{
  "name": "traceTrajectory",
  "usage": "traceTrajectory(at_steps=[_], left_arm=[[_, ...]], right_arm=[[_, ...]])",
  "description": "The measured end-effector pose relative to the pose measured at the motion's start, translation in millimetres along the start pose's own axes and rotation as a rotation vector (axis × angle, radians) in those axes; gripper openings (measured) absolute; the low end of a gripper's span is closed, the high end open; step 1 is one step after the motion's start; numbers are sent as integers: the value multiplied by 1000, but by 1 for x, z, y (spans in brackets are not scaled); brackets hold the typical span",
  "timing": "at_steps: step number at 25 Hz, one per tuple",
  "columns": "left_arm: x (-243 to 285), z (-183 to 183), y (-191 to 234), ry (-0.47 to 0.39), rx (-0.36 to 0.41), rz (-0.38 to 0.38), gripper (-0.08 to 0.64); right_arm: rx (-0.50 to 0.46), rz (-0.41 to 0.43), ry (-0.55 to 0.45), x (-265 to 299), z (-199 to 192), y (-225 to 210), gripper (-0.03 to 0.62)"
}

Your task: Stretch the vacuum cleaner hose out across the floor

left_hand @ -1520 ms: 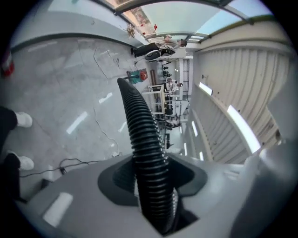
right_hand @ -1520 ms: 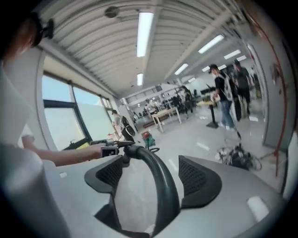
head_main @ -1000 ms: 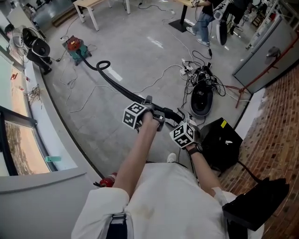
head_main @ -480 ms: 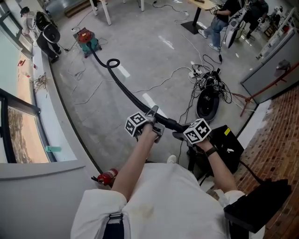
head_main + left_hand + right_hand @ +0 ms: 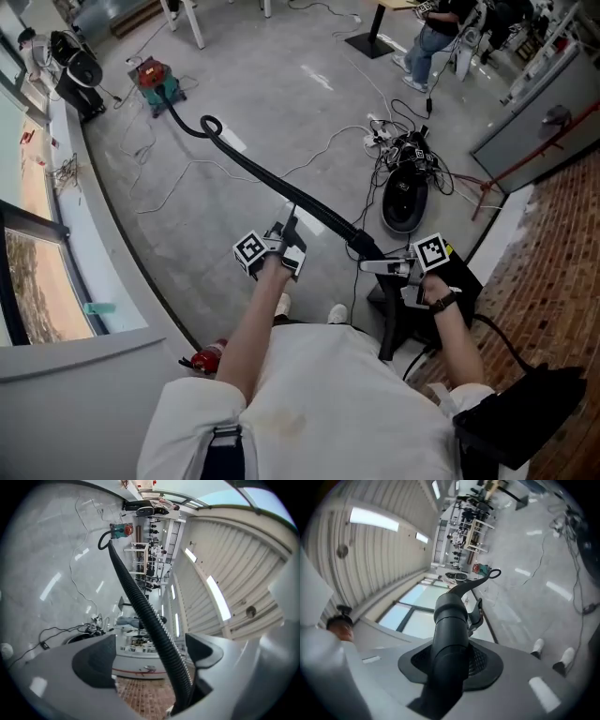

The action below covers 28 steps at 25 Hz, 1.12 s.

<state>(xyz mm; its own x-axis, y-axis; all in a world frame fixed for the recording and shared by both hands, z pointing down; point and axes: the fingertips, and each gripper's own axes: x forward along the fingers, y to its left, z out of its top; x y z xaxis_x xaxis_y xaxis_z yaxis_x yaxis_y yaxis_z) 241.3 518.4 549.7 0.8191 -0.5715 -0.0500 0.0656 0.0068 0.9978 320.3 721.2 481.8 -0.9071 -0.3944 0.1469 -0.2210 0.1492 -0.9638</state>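
A red and teal vacuum cleaner (image 5: 150,80) stands far off on the concrete floor. Its black ribbed hose (image 5: 272,183) makes a small loop (image 5: 208,125), then runs raised and nearly straight toward me. My left gripper (image 5: 281,246) has just opened wide. The hose (image 5: 136,602) still passes between its jaws, close to the right-hand one, and neither pad presses on it. My right gripper (image 5: 380,265) has just closed on the hose's smooth rigid end (image 5: 450,620) and is shut on it (image 5: 450,667). The vacuum cleaner also shows far away in both gripper views (image 5: 121,529) (image 5: 480,569).
A black floor machine with tangled cables (image 5: 405,202) lies to the right, with a black box (image 5: 459,281) under my right hand. A red fire extinguisher (image 5: 206,356) lies by my feet. A window ledge (image 5: 66,187) runs along the left, white table legs (image 5: 192,28) and a person (image 5: 427,42) are farther back.
My right gripper has rolled over and moved right with the hose end, pulling the hose straighter. My left gripper's jaws have opened off the hose and sunk slightly.
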Motion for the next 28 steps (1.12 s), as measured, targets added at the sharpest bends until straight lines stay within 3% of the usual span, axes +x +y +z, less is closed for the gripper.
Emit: traceTrajectory(at_steps=[2, 5, 8, 10, 12, 16, 19, 22, 26, 28], left_arm=[[22, 3, -13, 7, -18, -84, 460], [57, -2, -12, 49, 2, -108, 460], [88, -37, -2, 163, 49, -68, 412], [103, -65, 2, 227, 37, -49, 394], [113, -91, 11, 275, 16, -4, 374], [108, -124, 37, 375, 75, 110, 376], [88, -137, 73, 393, 58, 227, 378], [59, -157, 111, 418, 15, 342, 387], [16, -203, 136, 620, 5, 380, 403], [4, -223, 143, 642, -68, 388, 414]], right_arm=[[101, 94, -56, -6, 1, 4, 129], [250, 226, -143, -16, 1, 5, 137], [391, 373, -205, -24, -5, 7, 147], [470, 512, -240, -26, -11, 18, 153], [506, 647, -279, -27, -13, 35, 157], [549, 831, -413, -37, -4, 53, 170], [652, 880, -535, -47, -3, 40, 181], [694, 867, -581, -47, -23, 25, 179], [695, 882, -618, -46, -33, 26, 187], [686, 907, -620, -47, -29, 36, 189]])
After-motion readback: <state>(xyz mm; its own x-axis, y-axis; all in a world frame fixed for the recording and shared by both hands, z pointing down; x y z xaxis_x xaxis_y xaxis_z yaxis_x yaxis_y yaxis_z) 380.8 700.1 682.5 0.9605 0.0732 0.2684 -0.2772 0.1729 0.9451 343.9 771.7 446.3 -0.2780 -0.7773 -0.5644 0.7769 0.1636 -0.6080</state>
